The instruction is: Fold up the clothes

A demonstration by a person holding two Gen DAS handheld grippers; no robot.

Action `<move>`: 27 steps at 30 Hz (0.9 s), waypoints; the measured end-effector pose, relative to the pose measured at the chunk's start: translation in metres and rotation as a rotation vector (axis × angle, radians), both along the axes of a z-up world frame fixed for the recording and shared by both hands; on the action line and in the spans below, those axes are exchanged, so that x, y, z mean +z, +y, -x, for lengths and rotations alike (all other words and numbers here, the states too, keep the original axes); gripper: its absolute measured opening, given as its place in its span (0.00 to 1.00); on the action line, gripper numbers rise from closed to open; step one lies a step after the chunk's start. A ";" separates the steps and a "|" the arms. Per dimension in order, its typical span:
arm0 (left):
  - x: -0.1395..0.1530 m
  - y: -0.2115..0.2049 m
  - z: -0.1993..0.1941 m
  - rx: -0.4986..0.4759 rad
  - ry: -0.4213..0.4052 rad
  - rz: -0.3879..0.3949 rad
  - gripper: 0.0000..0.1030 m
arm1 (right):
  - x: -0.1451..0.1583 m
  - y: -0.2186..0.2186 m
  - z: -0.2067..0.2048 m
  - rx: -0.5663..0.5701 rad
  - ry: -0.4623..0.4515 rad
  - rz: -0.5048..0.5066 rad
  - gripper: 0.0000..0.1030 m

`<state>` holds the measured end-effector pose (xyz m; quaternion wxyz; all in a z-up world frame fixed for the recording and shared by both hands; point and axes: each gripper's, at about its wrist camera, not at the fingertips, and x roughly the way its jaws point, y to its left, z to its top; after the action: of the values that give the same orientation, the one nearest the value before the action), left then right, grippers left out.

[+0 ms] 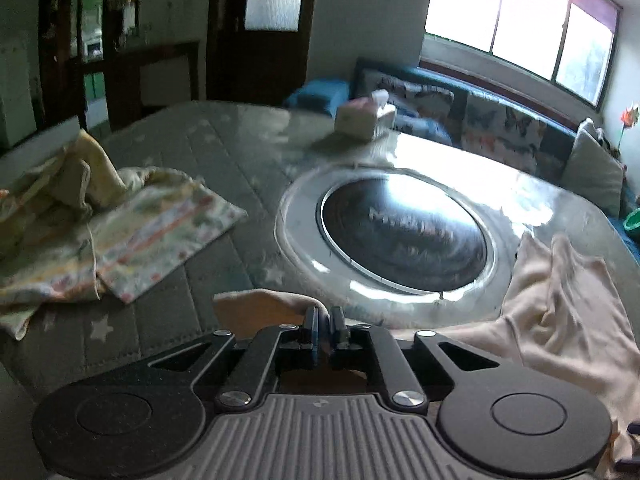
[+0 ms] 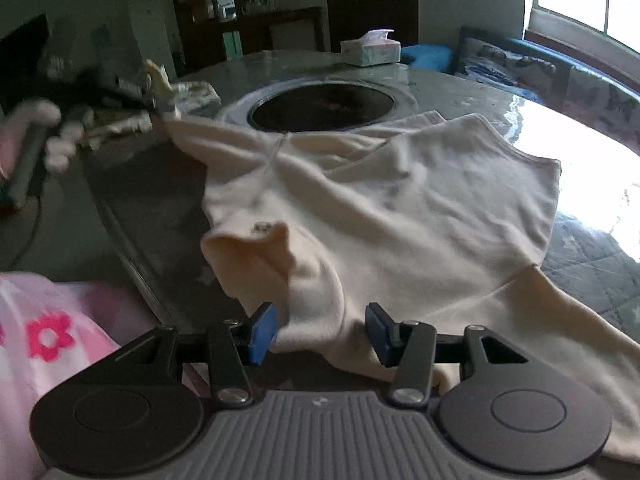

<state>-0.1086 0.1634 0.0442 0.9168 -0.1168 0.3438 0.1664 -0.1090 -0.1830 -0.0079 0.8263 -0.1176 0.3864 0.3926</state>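
Home living room, sofa (image 1: 500, 128), tissue box (image 2: 370, 53)

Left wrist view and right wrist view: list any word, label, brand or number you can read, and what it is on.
Nothing can be read for certain.
Dark round plate set in the table: pale lettering in the left wrist view, too blurred to read.
Tissue box: faint print, too small to read.
Cream garment: no text visible.

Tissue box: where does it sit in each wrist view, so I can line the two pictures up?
Left wrist: tissue box upper centre, on the table's far edge, blurred.
Right wrist: tissue box top centre, beyond the cream garment.
Shared landmark: the round dark inset in the tabletop.
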 end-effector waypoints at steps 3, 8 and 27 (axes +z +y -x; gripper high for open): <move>0.003 -0.001 -0.005 -0.010 0.013 -0.026 0.22 | 0.016 -0.015 -0.018 -0.051 -0.008 -0.035 0.49; 0.012 -0.008 -0.019 -0.048 0.016 -0.066 0.39 | 0.032 -0.036 -0.053 -0.189 -0.070 -0.039 0.49; -0.025 -0.105 -0.208 -0.418 0.035 -0.014 0.36 | -0.010 -0.058 -0.220 -0.530 -0.027 -0.097 0.38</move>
<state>0.0996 0.0582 0.0188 0.9260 -0.0335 0.3752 -0.0229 0.1114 -0.2411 -0.0178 0.9100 0.0224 0.3733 0.1790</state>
